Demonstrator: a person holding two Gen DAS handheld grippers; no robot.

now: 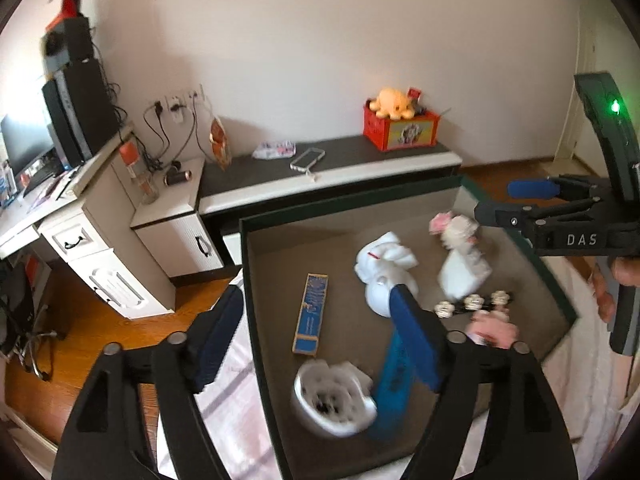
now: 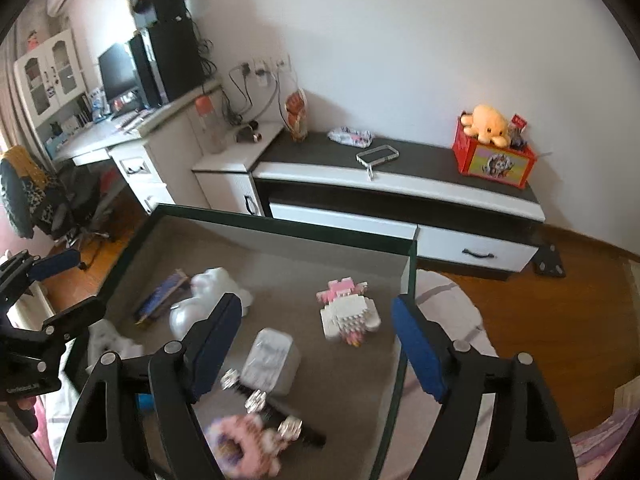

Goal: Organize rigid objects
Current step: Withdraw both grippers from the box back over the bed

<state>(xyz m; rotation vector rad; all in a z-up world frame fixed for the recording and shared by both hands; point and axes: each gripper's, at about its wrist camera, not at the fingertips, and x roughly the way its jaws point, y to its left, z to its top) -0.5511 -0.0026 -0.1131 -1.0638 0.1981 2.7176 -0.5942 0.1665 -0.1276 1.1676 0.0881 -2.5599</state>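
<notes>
— From the left wrist view, the left gripper [image 1: 316,336] hangs with jaws spread, empty, over the tray [image 1: 256,280]; the white cup [image 1: 334,398] sits at the near edge.

— From the right view, the right gripper [image 2: 318,344] also gapes, holding nothing. I'd drop straight onto the block figure [image 2: 348,316], squarely.

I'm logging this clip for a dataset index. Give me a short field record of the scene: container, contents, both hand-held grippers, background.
container: green-rimmed box, open top, grey floor
contents: blue flat box, white figurine, pink-white block figure, white cup, pink toy, black bar with white wheels
left hand-held gripper: open, empty, above the box's left edge
right hand-held gripper: open, empty, above the box's right side
background: low cabinet with red crate, phone
image: contents motion-blurred
</notes>
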